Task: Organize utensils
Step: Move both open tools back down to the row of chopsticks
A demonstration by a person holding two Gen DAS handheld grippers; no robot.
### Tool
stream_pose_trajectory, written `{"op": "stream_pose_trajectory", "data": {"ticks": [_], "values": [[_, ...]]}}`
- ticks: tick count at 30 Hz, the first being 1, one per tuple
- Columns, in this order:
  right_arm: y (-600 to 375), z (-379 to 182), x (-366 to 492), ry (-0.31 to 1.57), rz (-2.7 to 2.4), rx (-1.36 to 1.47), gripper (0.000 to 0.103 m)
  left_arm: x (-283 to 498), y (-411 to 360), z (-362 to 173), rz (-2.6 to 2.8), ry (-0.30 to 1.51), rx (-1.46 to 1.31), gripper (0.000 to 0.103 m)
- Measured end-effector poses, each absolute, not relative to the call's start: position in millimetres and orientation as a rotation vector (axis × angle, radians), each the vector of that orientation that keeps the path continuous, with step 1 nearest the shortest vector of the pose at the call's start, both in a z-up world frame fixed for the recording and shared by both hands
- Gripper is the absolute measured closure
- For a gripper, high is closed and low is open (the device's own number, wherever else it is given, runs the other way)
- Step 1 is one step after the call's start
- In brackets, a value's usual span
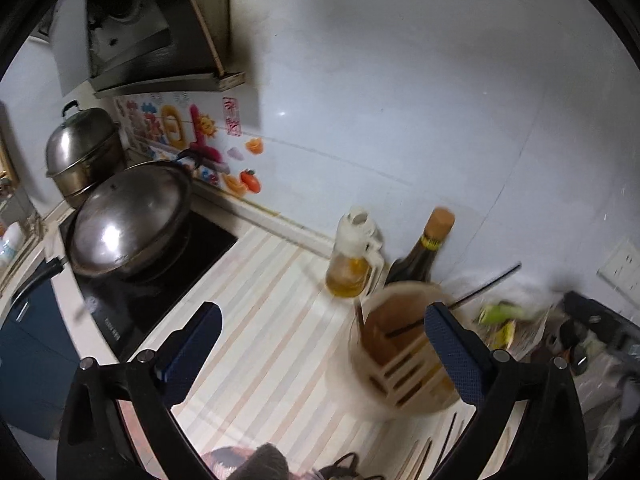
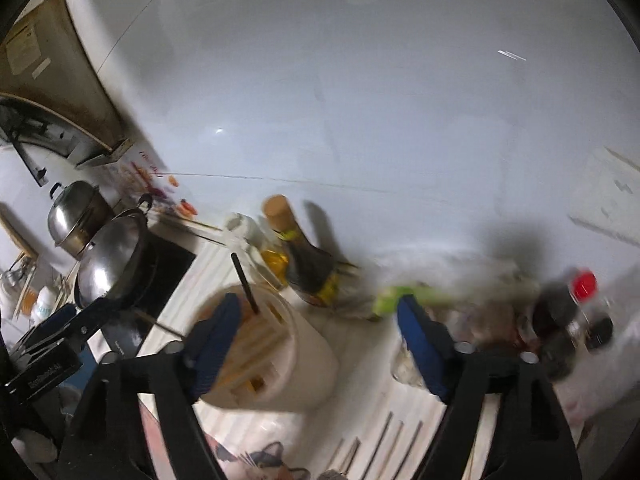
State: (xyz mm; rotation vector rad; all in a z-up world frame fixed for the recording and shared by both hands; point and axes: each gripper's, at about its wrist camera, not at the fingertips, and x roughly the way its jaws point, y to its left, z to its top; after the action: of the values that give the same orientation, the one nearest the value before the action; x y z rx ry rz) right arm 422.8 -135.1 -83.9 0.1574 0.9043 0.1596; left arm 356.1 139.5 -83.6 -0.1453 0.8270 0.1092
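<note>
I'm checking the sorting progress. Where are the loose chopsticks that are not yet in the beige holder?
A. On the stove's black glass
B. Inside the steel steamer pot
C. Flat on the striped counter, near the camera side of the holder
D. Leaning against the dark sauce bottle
C: several chopsticks lie flat on the striped counter in front of the beige holder.

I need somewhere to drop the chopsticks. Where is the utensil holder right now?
The utensil holder stands on the striped counter, lower right in the left wrist view, just in front of the oil jug and the dark bottle.
</note>
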Motion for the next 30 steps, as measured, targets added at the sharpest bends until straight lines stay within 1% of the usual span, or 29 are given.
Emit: {"op": "stream_pose_trajectory", "data": {"ticks": [1,3,8,11,12,14,15,16,17,18,19,20,21,23,24,27,28,29,30], "values": [[-141.1,-86.0,414.7,0.896,0.157,0.171,0.006,347.1,136.3,-87.6,0.098,0.827,-0.147,0.000],[-156.6,-94.3,392.5,0.870,0.133,0.197,0.002,336.1,130.8,-96.7,0.085,0.835,-0.149,0.000],[-194.1,-132.8,345.0,0.883,0.066,0.252,0.001,310.1,100.5,-137.6,0.038,0.912,-0.095,0.000],[-215.1,-166.4,323.6,0.951,-0.005,0.263,0.002,298.5,75.1,-175.5,0.021,0.986,-0.017,0.000],[-222.2,-181.4,317.4,0.992,-0.017,0.276,0.003,294.9,68.0,-187.0,0.014,1.011,-0.002,0.000],[-231.8,-212.2,310.0,1.075,-0.030,0.303,0.029,289.8,50.1,-218.6,-0.008,1.088,0.026,0.000],[-236.8,-233.2,306.4,1.132,-0.044,0.313,0.049,288.1,41.3,-235.9,-0.023,1.126,0.037,0.000],[-239.5,-246.6,304.4,1.169,-0.057,0.312,0.057,286.3,33.8,-249.8,-0.036,1.157,0.048,0.000],[-245.1,-266.7,300.8,1.213,-0.078,0.323,0.059,285.8,26.3,-264.6,-0.052,1.190,0.066,0.003],[-249.4,-277.8,297.1,1.232,-0.086,0.337,0.061,285.3,18.0,-282.1,-0.070,1.232,0.090,0.013],[-253.9,-290.5,293.1,1.259,-0.097,0.347,0.061,283.3,12.6,-296.1,-0.087,1.268,0.104,0.021],[-258.8,-303.6,290.0,1.289,-0.111,0.355,0.061,283.3,7.7,-309.0,-0.104,1.305,0.115,0.035],[-263.1,-313.6,286.6,1.309,-0.122,0.363,0.061,284.2,4.6,-319.5,-0.120,1.337,0.118,0.040],[-271.7,-332.0,280.2,1.347,-0.138,0.375,0.061,284.7,-4.6,-342.5,-0.143,1.393,0.147,0.044],[-271.2,-335.2,280.4,1.356,-0.144,0.378,0.061,284.7,-9.4,-351.2,-0.156,1.409,0.166,0.048],[-277.4,-349.5,276.7,1.389,-0.154,0.384,0.061,284.8,-19.6,-356.4,-0.197,1.401,0.180,0.056],[-277.3,-354.5,277.2,1.404,-0.152,0.382,0.061,285.1,-26.4,-356.7,-0.212,1.396,0.208,0.061],[-276.5,-358.5,277.5,1.417,-0.150,0.375,0.061,285.3,-30.9,-358.4,-0.215,1.398,0.231,0.083],[-275.2,-360.6,278.3,1.426,-0.151,0.365,0.061,285.5,-34.2,-360.7,-0.219,1.407,0.242,0.094]]}}
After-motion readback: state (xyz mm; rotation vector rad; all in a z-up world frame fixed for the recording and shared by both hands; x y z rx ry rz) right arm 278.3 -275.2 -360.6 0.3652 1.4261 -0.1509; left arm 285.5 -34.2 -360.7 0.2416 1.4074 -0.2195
